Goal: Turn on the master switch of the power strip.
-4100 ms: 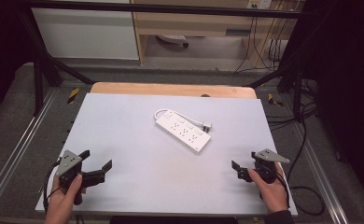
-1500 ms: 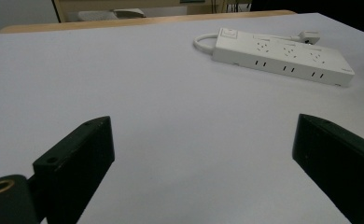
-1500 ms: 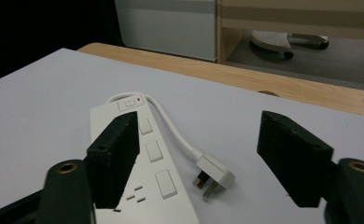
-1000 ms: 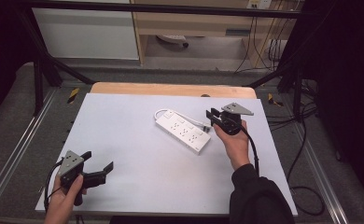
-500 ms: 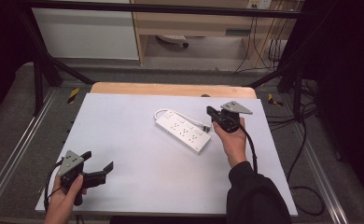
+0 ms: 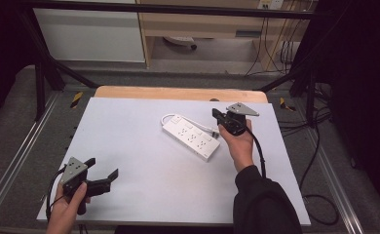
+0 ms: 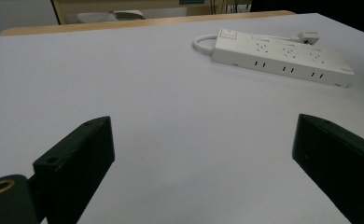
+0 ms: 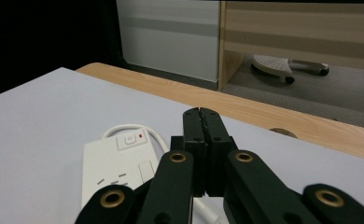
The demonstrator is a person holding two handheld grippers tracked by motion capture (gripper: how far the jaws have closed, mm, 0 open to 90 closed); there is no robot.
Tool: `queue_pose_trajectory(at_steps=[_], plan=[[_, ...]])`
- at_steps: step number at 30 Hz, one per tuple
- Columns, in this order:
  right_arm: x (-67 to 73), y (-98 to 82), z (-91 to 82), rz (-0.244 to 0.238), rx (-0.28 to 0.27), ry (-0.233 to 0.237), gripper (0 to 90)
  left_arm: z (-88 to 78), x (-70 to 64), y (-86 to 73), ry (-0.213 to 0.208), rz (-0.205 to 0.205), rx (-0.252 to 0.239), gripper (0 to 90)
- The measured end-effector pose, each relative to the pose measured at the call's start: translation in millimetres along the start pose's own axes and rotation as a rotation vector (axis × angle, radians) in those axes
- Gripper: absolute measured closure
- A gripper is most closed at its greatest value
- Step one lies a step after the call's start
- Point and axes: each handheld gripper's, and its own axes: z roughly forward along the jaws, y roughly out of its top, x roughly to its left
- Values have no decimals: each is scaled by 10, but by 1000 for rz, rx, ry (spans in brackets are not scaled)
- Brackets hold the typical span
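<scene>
Your right tongs [image 6: 219, 118] just pinched together, nothing between, right beside the power strip [image 6: 191, 137]; left tongs [image 6: 102, 171] apart, well away.

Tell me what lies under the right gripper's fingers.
Under the shut right gripper lies the white cable of the power strip on the table. Whether the fingers pinch it is hidden.

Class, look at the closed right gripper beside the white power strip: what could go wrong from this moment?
1. The right gripper has just closed its jaws beside the power strip, over its cable. If it grips the thin cable, a pull may drag or swing the strip.
2. The left gripper rests open, far away, so nothing steadies the strip against sliding across the smooth table.
</scene>
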Motion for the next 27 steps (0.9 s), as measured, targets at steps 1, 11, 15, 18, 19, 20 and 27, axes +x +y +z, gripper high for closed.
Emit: queue_pose_trajectory(at_steps=[1, 11, 15, 18, 19, 20, 27], plan=[[25, 7, 41, -2, 6, 4, 900, 1, -1, 0, 0, 0, 0, 56], [168, 77, 225, -11, 26, 28, 900, 9, 5, -2, 8, 0, 5, 56], [222, 111, 308, -13, 35, 33, 900, 9, 6, -2, 6, -3, 7, 56], [257, 140, 365, -9, 37, 26, 900, 10, 9, -3, 5, -3, 8, 56], [268, 150, 384, -8, 40, 24, 900, 12, 9, -3, 5, -3, 8, 57], [289, 167, 428, -15, 44, 23, 900, 13, 9, -3, 5, -3, 8, 57], [355, 207, 570, -29, 57, 26, 900, 16, 9, -4, 4, -8, 8, 57]])
